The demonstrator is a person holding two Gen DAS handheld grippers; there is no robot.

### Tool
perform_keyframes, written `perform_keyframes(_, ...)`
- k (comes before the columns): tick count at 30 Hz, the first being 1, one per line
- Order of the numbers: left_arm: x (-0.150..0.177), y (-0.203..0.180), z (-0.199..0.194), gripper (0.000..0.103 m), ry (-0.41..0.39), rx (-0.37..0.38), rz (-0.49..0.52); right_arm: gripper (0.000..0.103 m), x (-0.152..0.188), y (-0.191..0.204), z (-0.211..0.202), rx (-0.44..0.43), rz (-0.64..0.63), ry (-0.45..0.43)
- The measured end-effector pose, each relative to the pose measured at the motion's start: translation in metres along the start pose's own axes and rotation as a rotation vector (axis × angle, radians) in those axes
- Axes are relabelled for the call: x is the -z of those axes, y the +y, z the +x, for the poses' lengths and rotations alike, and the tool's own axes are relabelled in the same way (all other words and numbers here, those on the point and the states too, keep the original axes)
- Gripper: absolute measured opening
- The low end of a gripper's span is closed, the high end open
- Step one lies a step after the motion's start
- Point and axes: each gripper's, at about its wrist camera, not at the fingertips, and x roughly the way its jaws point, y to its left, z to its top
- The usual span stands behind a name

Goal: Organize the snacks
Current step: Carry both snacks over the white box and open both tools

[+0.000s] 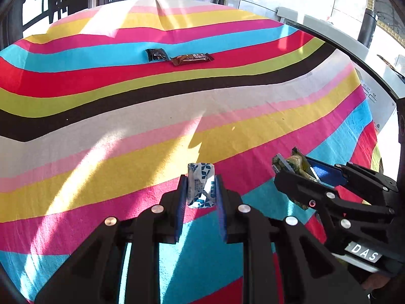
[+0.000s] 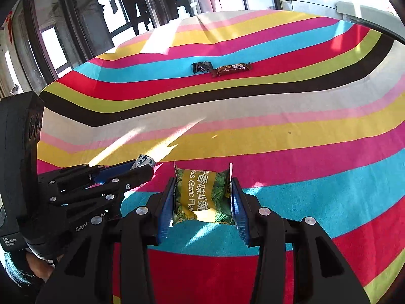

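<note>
My left gripper (image 1: 201,190) is shut on a small white and blue candy packet (image 1: 201,188), held just above the striped cloth. My right gripper (image 2: 203,197) is shut on a green and yellow garlic pea packet (image 2: 202,196). In the left wrist view the right gripper (image 1: 293,169) sits to the right with the green packet (image 1: 295,164). In the right wrist view the left gripper (image 2: 144,167) sits to the left with the candy packet (image 2: 144,160). Far off on the cloth lie a dark packet (image 1: 157,55) (image 2: 201,67) and a brown bar (image 1: 191,59) (image 2: 231,69), end to end.
A table covered with a multicoloured striped cloth (image 1: 126,88) (image 2: 278,106) fills both views. Windows and dark frames (image 2: 131,5) stand beyond its far edge. A white counter (image 1: 329,30) runs along the right side.
</note>
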Motion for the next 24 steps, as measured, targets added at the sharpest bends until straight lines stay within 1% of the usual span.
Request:
perform_keyframes(7,0.022,-0.013,-0.020,0.021,-0.017,0.009,0.013,0.042,0.022,-0.001,-0.023,0.017,0.002,-0.015)
perform_keyframes(14,0.036,-0.023,-0.034,0.021,-0.026,0.007,0.035,0.042,0.039,-0.003,-0.045,0.027,-0.016,-0.034)
perform_keyframes(17,0.040,-0.036,-0.041,0.021,-0.031,0.017,0.065,0.042,0.048,-0.010,-0.060,0.052,-0.027,-0.044)
perform_keyframes(24,0.047,-0.077,-0.042,0.021,-0.029,0.062,0.144,0.042,0.069,-0.039,-0.093,0.102,0.029,-0.073)
